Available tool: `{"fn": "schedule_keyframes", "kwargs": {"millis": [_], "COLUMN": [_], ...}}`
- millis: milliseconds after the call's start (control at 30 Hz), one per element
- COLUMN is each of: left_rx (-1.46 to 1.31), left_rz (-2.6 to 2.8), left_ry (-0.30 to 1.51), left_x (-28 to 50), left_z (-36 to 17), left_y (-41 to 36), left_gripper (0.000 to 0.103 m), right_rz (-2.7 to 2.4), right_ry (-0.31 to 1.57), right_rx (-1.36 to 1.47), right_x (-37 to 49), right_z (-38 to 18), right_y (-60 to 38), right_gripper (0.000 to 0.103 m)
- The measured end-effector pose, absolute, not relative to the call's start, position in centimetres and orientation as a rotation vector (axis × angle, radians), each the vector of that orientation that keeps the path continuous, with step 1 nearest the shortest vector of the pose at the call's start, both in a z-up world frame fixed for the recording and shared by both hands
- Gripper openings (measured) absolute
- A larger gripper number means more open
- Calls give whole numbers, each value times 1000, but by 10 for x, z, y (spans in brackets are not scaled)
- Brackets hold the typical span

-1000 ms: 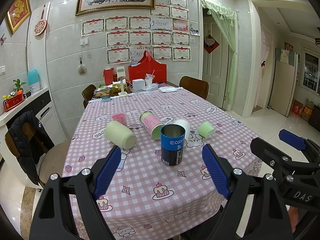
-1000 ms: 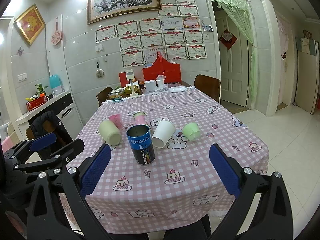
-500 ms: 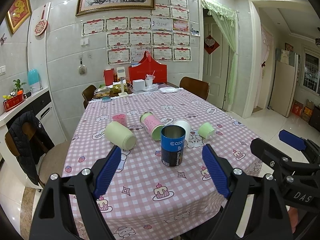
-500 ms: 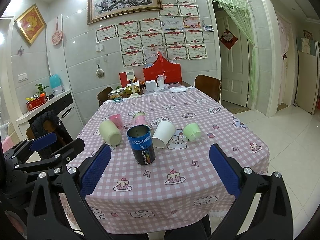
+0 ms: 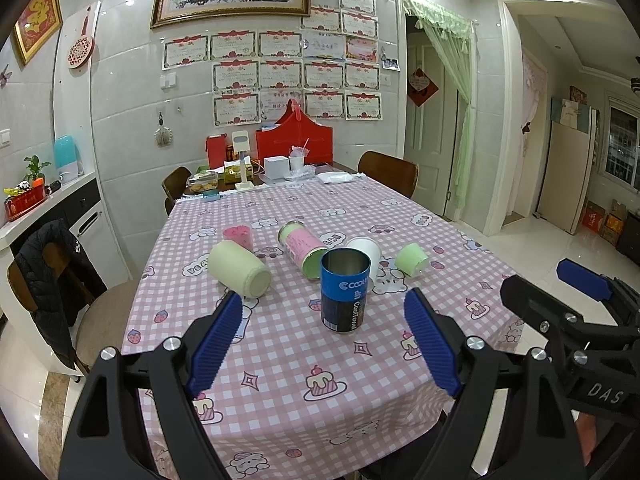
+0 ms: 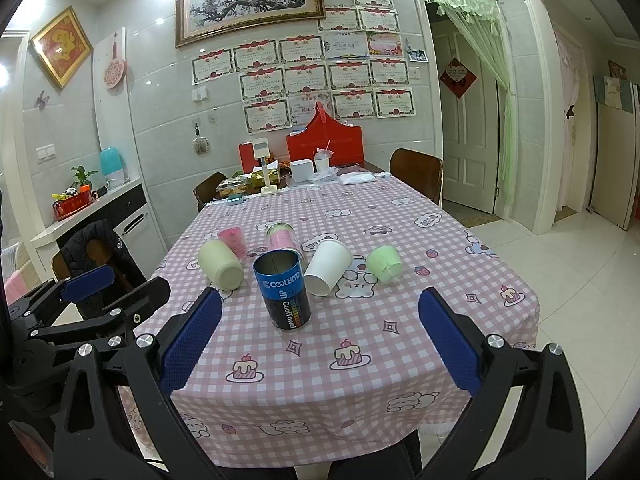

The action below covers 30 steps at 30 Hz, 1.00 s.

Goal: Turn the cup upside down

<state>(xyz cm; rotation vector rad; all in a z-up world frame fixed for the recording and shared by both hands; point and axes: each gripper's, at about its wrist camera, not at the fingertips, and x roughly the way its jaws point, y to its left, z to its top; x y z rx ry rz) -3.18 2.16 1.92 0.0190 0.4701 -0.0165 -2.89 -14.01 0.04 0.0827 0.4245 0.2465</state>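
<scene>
Both tongs hang short of the desk's near edge, gaping wide and grasping nothing: the left tongs [image 5: 326,338] frame the blue can between their ribbed blue pads, and the right tongs [image 6: 320,334] do the same from slightly further right. Each pair shows at the edge of the other's view.

Beneath them spreads the desk [image 6: 400,360], a long dining surface under a pink checked cloth printed with cakes and bears. Wooden chairs stand around it, one on the left side draped with a black jacket [image 5: 44,276]. At the far edge sit a red box [image 5: 294,142], a small white box and assorted clutter.

Near the middle of the near half stands the blue can [image 6: 283,290], upright with its open metal mouth facing up, its lettering reading sideways and inverted. Just behind it lies a pink-labelled jar [image 5: 303,247] on its side, its mouth towards the near edge. Left of that, a pale cream cup [image 5: 239,268] lies on its side, base towards the cameras. A white paper cup [image 6: 327,267] lies on its side just right of the can, mouth towards the near edge. Further right a small green cup [image 6: 385,264] lies tipped over. A small pink cup [image 5: 238,237] stands behind the cream one.
</scene>
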Motion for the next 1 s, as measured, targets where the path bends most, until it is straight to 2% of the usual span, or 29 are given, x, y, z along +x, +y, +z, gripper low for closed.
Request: {"fn": "schedule_keyframes", "kwargs": {"millis": [1000], "left_rx": [16], "left_rz": [-12], "left_ry": [469], "left_x": [-25], "left_z": [22], "left_y": [21], "left_gripper": [82], "right_rz": [247], "right_ry": [433], "right_rx": [75], "right_x": [-25], "right_z": [1], "right_y": [-137], "right_gripper": [95]}}
